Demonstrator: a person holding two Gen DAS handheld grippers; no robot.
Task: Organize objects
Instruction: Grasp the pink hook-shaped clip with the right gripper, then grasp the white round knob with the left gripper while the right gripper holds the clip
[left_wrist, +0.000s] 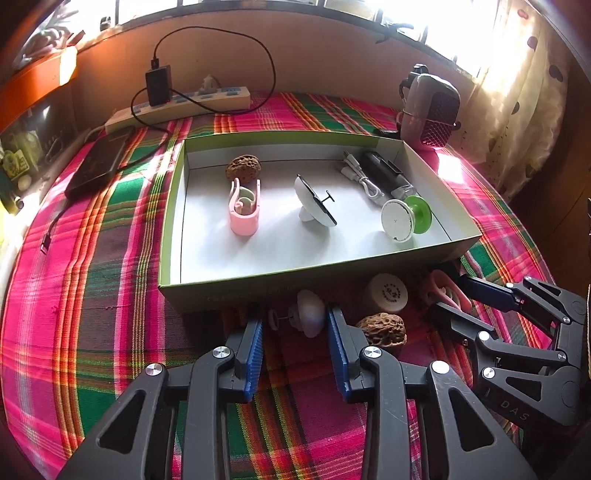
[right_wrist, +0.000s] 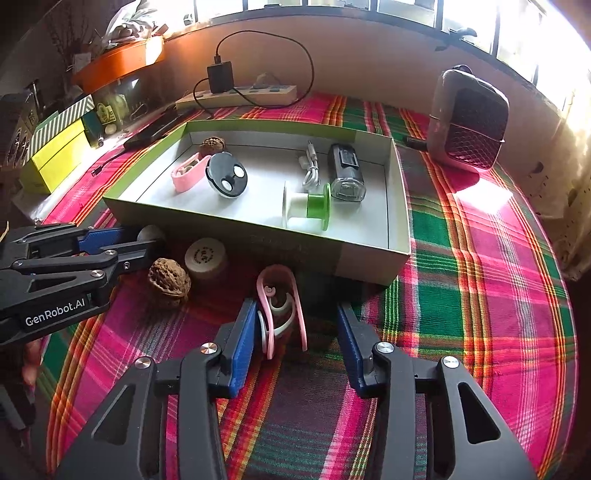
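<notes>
A shallow box, green outside and white inside, sits on the plaid tabletop. In it lie a walnut, a pink clip, a black-and-white disc, a white cable, a dark cylinder and a green-and-white spool.

In front of the box, on the cloth, you see a white knob with a thin stem, a cream cap, a second walnut and a second pink clip, looped, with a white insert.

Your left tongs stand partly open, blue pads either side of the white knob; the right pad is just beside it, and you cannot tell whether it touches. Nothing is gripped yet.

Your right tongs stand partly open around the second pink clip; the left pad lies against or just beside its white insert, the right pad stands clear. The clip rests on the cloth, not clamped.

A power strip and a small heater stand behind the box.
</notes>
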